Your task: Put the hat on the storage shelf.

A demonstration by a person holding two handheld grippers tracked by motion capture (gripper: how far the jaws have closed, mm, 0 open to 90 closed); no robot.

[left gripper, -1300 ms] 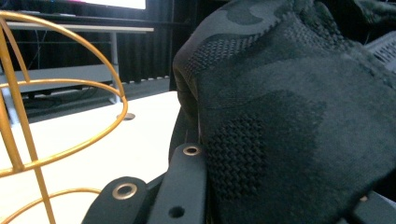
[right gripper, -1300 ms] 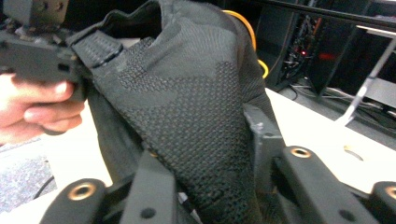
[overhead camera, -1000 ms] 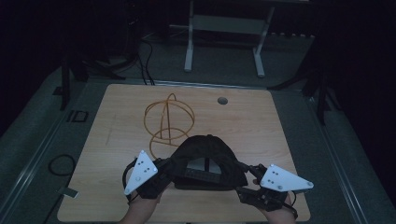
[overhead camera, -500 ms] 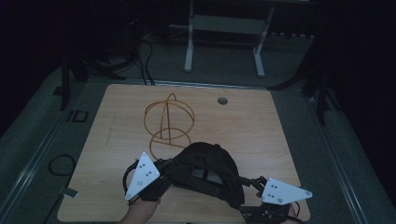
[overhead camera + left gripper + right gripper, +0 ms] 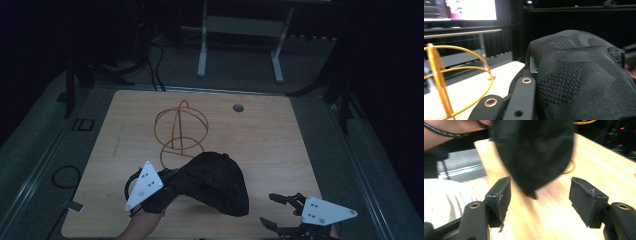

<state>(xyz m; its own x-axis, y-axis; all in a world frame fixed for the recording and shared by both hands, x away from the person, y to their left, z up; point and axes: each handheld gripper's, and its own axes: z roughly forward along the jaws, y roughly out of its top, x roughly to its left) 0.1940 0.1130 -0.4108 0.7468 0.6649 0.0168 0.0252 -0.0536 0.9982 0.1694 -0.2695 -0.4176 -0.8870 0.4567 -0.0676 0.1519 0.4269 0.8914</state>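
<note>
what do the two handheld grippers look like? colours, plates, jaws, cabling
Both are black. The left gripper and right gripper each carry a pale grey three-cornered plate with a few small dark dots. The right gripper view shows rectangular black pads with frayed edges, on black links fastened with brass-coloured rivets; the left gripper view shows the same rivets. A thin black cable loops beside the left gripper.

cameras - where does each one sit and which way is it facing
High view: above the person's side, looking forward and down on the table; shows left gripper and right gripper.
Left gripper view: on the left gripper, looking past the black cap at the gold wire stand.
Right gripper view: between its open jaws toward the cap.
All share the cap.
</note>
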